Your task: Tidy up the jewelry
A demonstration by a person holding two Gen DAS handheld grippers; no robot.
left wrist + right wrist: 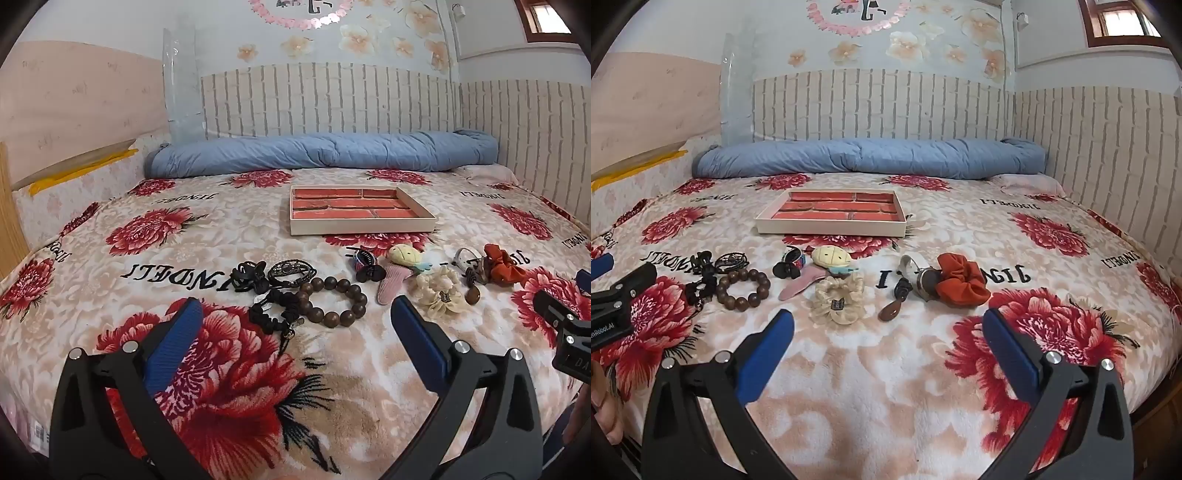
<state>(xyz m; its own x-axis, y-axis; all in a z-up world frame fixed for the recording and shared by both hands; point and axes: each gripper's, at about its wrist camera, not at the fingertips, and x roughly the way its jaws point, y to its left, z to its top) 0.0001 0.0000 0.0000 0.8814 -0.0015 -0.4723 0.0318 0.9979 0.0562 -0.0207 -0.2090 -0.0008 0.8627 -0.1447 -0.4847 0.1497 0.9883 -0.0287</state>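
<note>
While both grippers, left gripper (295,317) and right gripper (888,328), gape empty, the stiff beaded bracelet (334,302) just ahead looks rigid, best pinched across its rim.

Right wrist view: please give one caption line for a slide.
Open right gripper hovers over floral blanket; hair accessories and wooden bead bracelet lie before an empty tray.

Left gripper (295,314): jaws spread wide, nothing between pads, angled downward over bed near front edge. Right gripper (886,325): same pose, jaws wide, empty, alongside left. Fingers (605,406) grasp left unit.
</note>
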